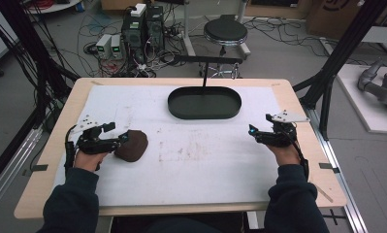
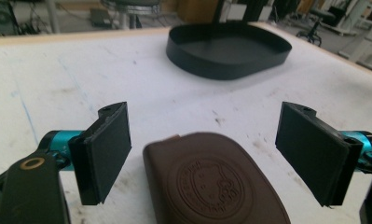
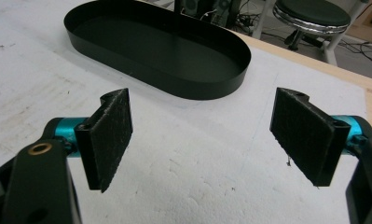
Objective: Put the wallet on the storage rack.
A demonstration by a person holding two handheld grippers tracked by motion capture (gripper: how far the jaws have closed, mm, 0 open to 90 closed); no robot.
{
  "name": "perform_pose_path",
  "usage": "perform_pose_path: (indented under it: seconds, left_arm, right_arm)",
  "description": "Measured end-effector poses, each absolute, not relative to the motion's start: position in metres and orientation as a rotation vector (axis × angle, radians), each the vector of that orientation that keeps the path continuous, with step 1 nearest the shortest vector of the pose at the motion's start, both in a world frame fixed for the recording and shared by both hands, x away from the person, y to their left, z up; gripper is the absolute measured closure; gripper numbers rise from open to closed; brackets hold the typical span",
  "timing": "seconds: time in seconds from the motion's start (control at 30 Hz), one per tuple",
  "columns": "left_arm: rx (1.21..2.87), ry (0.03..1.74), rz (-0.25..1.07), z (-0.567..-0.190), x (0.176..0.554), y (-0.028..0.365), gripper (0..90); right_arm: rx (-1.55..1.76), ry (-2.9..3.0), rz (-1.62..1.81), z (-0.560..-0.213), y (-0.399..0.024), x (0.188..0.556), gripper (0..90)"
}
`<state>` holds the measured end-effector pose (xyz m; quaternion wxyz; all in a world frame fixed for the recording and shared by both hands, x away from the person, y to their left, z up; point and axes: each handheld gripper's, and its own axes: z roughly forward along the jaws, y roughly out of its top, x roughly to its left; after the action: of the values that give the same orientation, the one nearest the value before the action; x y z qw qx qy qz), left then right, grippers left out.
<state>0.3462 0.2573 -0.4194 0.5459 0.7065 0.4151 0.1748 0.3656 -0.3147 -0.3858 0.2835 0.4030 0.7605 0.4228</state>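
A brown leather pouch (image 1: 133, 145) with an embossed round stamp lies on the white mat at the left. My left gripper (image 1: 119, 133) is open right beside it; in the left gripper view the pouch (image 2: 211, 184) lies between the wide-apart pads (image 2: 110, 149) without touching them. A black oval tray (image 1: 204, 103) stands empty at the far middle of the mat, tray (image 2: 228, 49) and tray (image 3: 151, 46) ahead of both grippers. At the right of the table my right gripper (image 1: 259, 127) stands open over bare mat, nothing between its pads (image 3: 111, 135).
The white mat (image 1: 196, 160) covers most of the wooden table (image 1: 55, 145). A black post rises just behind the tray. A stool (image 1: 225, 31), computers and cables stand on the floor beyond the far edge. Dark frame legs flank the table.
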Motion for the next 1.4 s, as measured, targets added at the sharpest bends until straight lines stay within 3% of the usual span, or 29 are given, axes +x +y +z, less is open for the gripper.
perform_pose_path:
  seconds: [0.53, 0.97, 1.23, 1.4]
  left_arm:
    - [1.900, 1.101, 0.259, -0.444, 0.348, 0.250, 18.0]
    - [1.860, 1.129, 0.336, -0.447, 0.357, 0.242, 18.0]
    - [1.795, 1.215, 0.313, -0.447, 0.357, 0.246, 18.9]
    - [1.765, 1.263, 0.200, -0.452, 0.360, 0.248, 22.3]
  right_arm:
    - [1.060, 2.060, 1.129, -0.388, -0.309, 0.366, 21.4]
    - [1.053, 2.069, 1.127, -0.389, -0.309, 0.365, 21.4]
    - [1.056, 2.077, 1.130, -0.389, -0.309, 0.365, 21.5]
    - [1.053, 2.081, 1.129, -0.390, -0.308, 0.365, 21.6]
